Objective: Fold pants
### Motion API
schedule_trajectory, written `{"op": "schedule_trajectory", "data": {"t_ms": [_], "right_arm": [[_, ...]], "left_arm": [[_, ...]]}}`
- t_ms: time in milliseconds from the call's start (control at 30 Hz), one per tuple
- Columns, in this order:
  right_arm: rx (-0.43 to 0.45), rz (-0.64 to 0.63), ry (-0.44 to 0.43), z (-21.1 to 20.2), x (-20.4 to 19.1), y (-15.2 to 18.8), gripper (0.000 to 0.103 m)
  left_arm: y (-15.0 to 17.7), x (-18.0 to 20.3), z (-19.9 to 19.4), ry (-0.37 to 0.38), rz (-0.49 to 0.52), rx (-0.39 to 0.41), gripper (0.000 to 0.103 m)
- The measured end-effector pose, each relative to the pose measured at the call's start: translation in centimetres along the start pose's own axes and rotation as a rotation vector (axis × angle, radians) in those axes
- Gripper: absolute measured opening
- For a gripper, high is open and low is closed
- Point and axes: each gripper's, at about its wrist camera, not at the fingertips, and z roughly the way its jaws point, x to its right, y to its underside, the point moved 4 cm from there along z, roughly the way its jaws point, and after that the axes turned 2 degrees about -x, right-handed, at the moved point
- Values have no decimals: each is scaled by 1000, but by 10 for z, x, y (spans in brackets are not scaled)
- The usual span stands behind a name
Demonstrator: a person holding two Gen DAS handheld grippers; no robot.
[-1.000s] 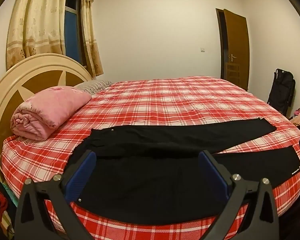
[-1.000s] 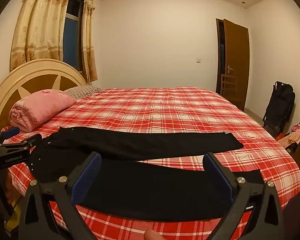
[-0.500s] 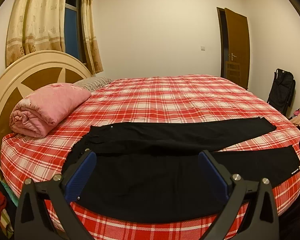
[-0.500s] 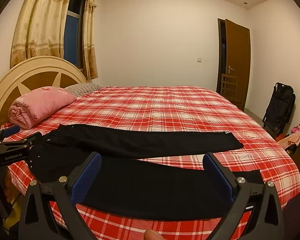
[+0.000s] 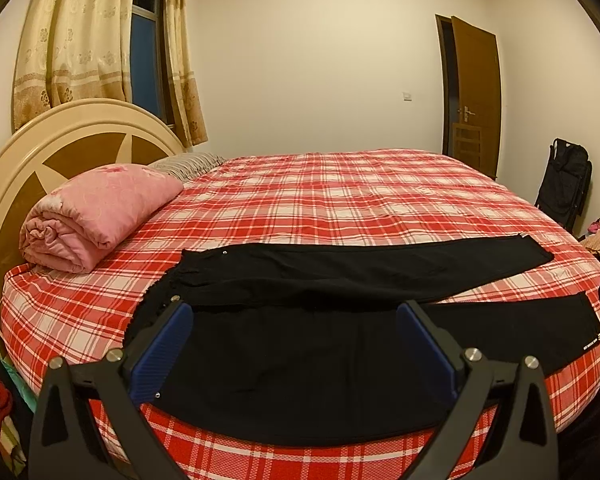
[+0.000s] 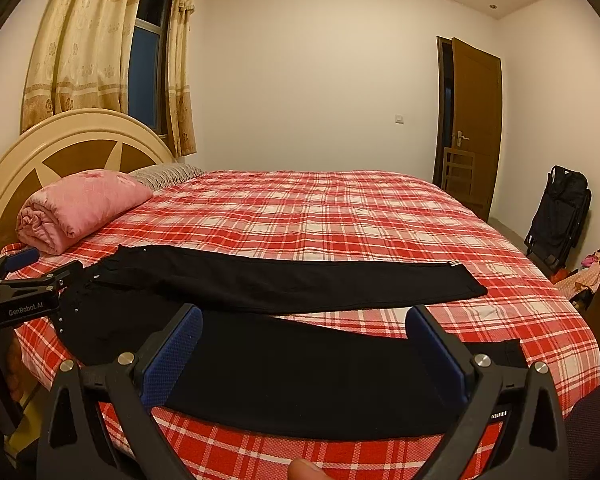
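your left tool [image 5: 292, 344] and right tool [image 6: 304, 350] hover wide apart, empty, since the pants [image 6: 300, 376] lie spread flat on the bed [image 6: 340, 216] for folding.

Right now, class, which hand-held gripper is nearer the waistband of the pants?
Left. The left hand-held gripper hangs open by the waistband; the right hand-held gripper hangs open over the legs, farther along.

A wide bed [image 5: 340, 200] with a red and white plaid sheet fills the middle of the frame. Black pants [image 5: 320, 320] lie flat along its lower edge, legs spread toward the right. A rolled pink blanket [image 5: 96, 216] and a striped pillow [image 5: 188, 162] rest at centre left.
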Motion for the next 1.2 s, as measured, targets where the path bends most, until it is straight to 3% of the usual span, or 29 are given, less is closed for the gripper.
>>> {"op": "schedule_trajectory", "data": {"t_ms": [1200], "right_arm": [[-23,-20,1,6,-8,5,102]], "left_arm": [[4,-2,5,3,-11,-8,103]]}}
